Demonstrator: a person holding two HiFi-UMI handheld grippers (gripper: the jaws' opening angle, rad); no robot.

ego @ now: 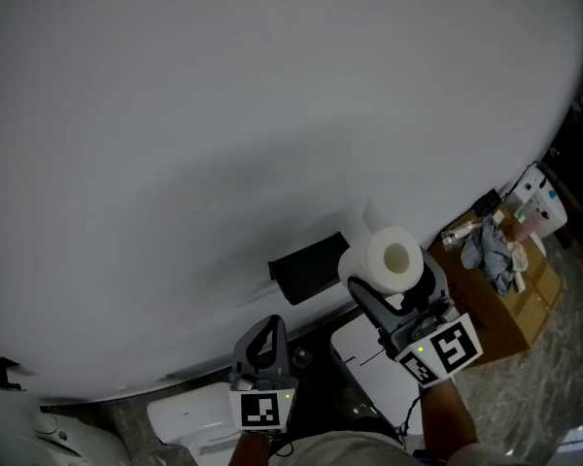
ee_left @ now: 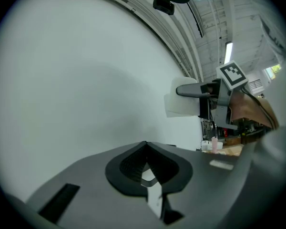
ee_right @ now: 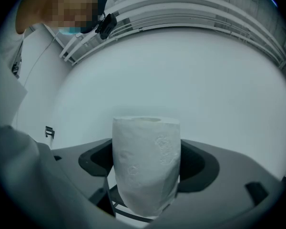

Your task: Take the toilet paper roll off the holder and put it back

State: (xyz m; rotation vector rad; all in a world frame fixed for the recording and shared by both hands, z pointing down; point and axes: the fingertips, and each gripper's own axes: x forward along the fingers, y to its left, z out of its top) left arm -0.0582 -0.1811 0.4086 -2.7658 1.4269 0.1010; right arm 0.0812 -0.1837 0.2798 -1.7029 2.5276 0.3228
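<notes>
Gripping the toilet paper roll (ego: 387,257) by its sides, the right gripper (ego: 394,275) holds it at centre right of the head view, just right of the black holder (ego: 309,267) on the white wall (ego: 223,115). The left gripper (ego: 262,341), at lower centre, has its jaws pressed together on nothing.

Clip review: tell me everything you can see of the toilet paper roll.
The toilet paper roll is white, soft, embossed paper wound round a hollow core, whose open end faces the head camera. It looks nearly full. The right gripper is shut on its sides, holding it in the air before the white wall, right of a black wall holder. Nothing else visibly touches it.
</notes>
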